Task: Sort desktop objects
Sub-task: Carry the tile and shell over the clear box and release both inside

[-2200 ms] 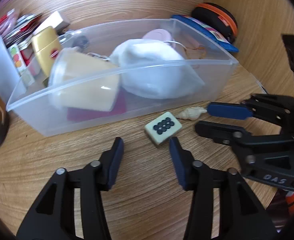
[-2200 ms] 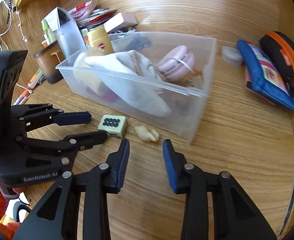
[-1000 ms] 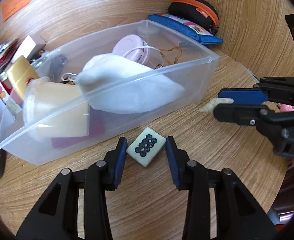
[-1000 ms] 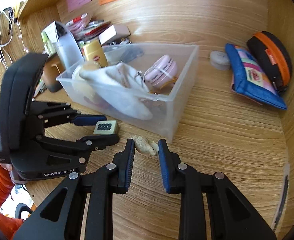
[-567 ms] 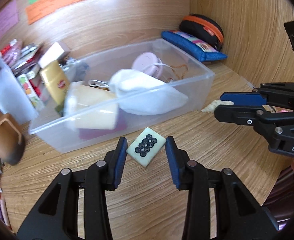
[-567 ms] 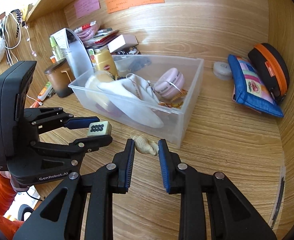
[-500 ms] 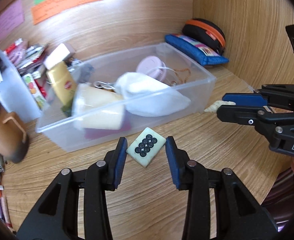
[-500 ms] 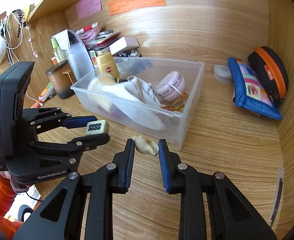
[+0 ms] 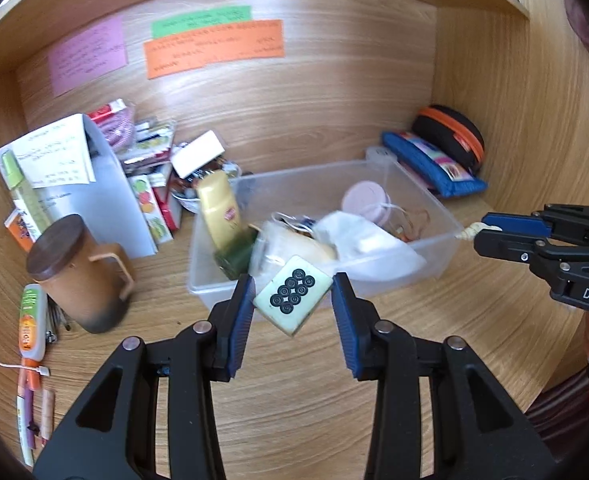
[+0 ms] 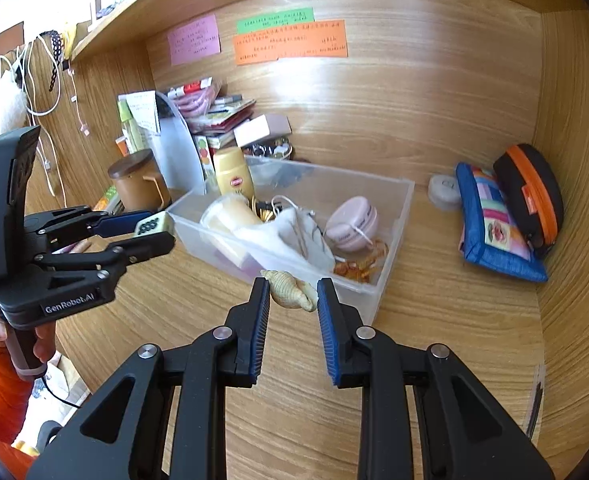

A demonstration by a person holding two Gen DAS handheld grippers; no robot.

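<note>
My left gripper (image 9: 292, 304) is shut on a pale green mahjong tile (image 9: 292, 300) with black dots and holds it in the air in front of the clear plastic bin (image 9: 444, 232). My right gripper (image 10: 293, 294) is shut on a beige seashell (image 10: 290, 290) and holds it above the bin's near wall (image 10: 390, 248). In the left wrist view the right gripper (image 9: 482, 234) is at the right, by the bin's right end. In the right wrist view the left gripper (image 10: 154, 228) with the tile (image 10: 152, 225) is at the left, beside the bin's left end.
The bin holds a white cloth (image 10: 290, 236), a pink round case (image 10: 354, 228), a cream cup (image 10: 230, 214) and a yellow bottle (image 9: 220, 208). A brown lidded mug (image 9: 78, 272), boxes and packets stand left. A blue pouch (image 10: 494, 224) and a black-orange case (image 10: 530, 192) lie right.
Both grippers have closed on their objects and lifted them off the desk: the left with the tile, the right with the shell. Both have risen well above the desk.
</note>
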